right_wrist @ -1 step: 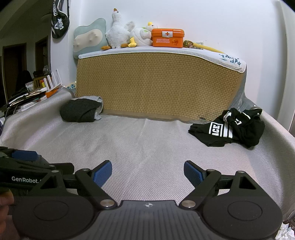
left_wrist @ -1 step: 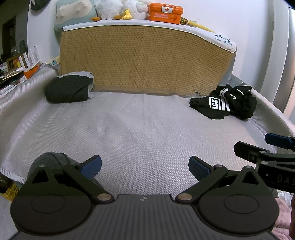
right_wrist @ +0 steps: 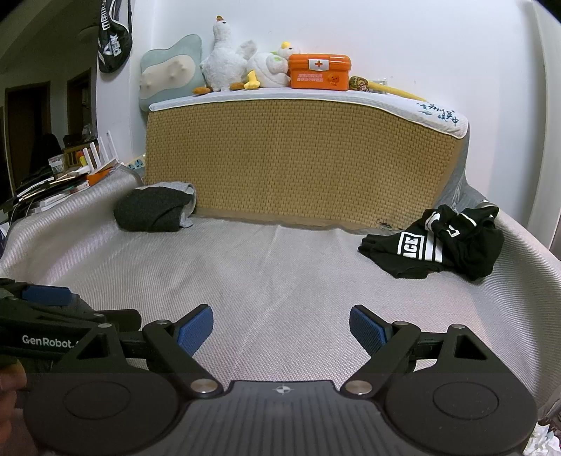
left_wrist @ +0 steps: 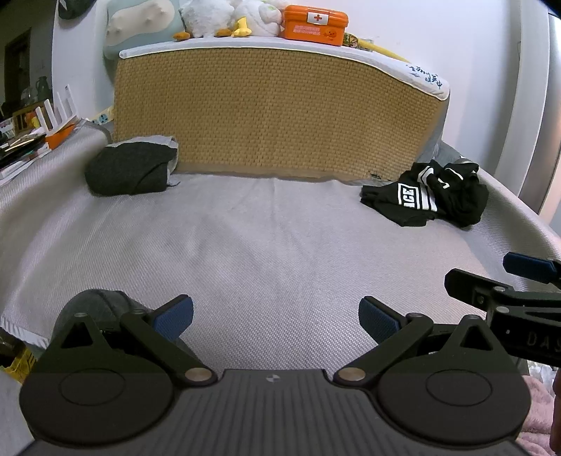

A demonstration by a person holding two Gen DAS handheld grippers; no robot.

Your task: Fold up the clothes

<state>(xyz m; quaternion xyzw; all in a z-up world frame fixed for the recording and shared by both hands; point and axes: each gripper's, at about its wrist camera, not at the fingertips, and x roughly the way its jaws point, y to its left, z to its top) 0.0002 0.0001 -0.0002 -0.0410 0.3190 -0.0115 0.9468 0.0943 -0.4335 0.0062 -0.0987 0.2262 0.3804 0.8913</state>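
Observation:
A crumpled black garment with white lettering (left_wrist: pixel 427 201) (right_wrist: pixel 434 242) lies at the back right of the grey bed mat (left_wrist: pixel 280 245). A folded dark grey garment (left_wrist: pixel 133 170) (right_wrist: pixel 154 208) rests at the back left, against the woven panel. My left gripper (left_wrist: pixel 276 315) hovers open over the mat's near part with nothing between its blue pads. My right gripper (right_wrist: pixel 281 329) is open as well, with only mat between its pads. The two grippers are side by side, well short of both garments.
A tall woven yellow panel (left_wrist: pixel 273 115) stands across the back of the bed, with plush toys and an orange first-aid box (left_wrist: pixel 315 19) on top. Books and clutter (right_wrist: pixel 59 186) line the left side. A grey rounded thing (left_wrist: pixel 94 301) sits at the mat's front left edge.

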